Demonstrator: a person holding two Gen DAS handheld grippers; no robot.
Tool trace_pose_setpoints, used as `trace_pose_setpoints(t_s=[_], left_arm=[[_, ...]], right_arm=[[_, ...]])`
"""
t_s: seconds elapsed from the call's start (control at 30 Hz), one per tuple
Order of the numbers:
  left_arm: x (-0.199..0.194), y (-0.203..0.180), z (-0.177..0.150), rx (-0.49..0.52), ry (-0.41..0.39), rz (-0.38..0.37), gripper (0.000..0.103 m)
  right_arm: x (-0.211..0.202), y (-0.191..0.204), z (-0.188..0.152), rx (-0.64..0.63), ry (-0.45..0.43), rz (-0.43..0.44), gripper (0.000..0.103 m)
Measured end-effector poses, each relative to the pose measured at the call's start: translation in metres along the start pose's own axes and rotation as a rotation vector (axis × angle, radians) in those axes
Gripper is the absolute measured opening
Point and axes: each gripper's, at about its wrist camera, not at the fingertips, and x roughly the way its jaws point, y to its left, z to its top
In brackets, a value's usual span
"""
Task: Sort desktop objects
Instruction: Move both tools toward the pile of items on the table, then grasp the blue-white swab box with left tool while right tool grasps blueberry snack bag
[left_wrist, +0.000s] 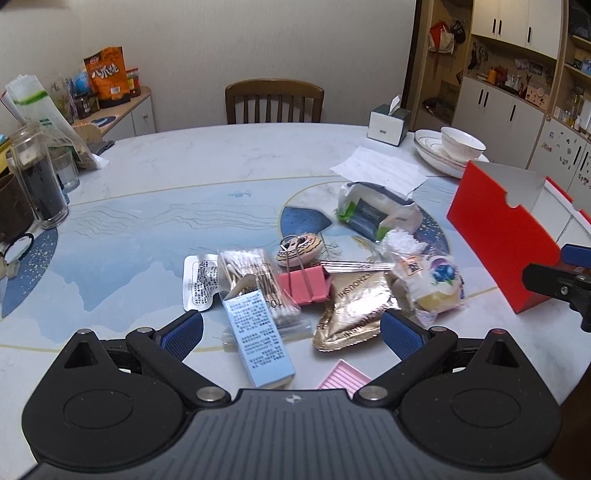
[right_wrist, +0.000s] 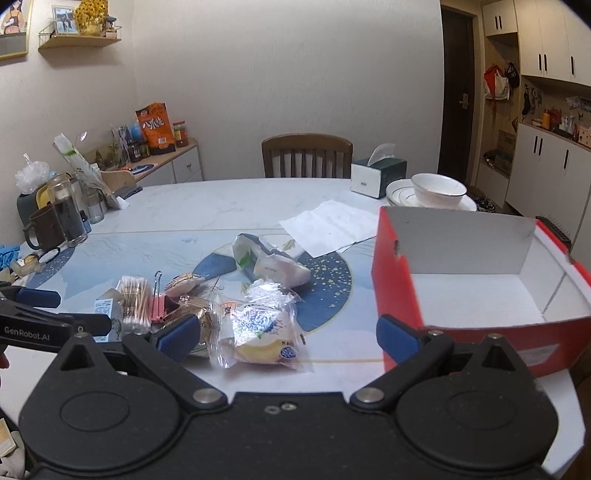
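A heap of small items lies mid-table: a light blue box (left_wrist: 258, 343), a bag of cotton swabs (left_wrist: 255, 280), a pink binder clip (left_wrist: 304, 284), a gold foil pouch (left_wrist: 354, 310), a clear-wrapped cake (left_wrist: 439, 284) and a tissue pack (left_wrist: 376, 214). My left gripper (left_wrist: 291, 332) is open and empty, its jaws either side of the blue box and gold pouch. My right gripper (right_wrist: 288, 332) is open and empty just before the wrapped cake (right_wrist: 258, 328). An open red box (right_wrist: 480, 280), white inside and empty, stands at the right.
A jar (left_wrist: 37, 181), glasses and bags crowd the table's left edge. A tissue box (left_wrist: 388, 125), bowl on plates (left_wrist: 454, 147) and a sheet of paper (left_wrist: 380, 170) sit at the back right. A wooden chair (left_wrist: 273, 101) stands behind the table. A pink ridged item (left_wrist: 343, 376) lies under my left gripper.
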Motion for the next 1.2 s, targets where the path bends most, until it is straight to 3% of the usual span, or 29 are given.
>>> trace_pose_setpoints(t_s=[0.37,0.8,0.9,1.2], left_arm=[[0.029,0.022,0.001,-0.01,0.055,-0.007,0.102],[0.052,0.033,0.002,-0.021,0.101,-0.03,0.093],[0.057,0.035,0.002,-0.024,0.116,-0.036,0.089],[0.071,0.04,0.002,-0.03,0.168,-0.056,0.066]], right_arm=[[0.058,0.015,0.005,-0.021,0.076,0.008,0.101],[0.104,0.017,0.001,-0.002,0.162,0.001,0.101],[0.112,0.015,0.0,0.004,0.176,-0.005,0.1],[0.125,0.013,-0.001,0.022,0.208,0.003,0.1]])
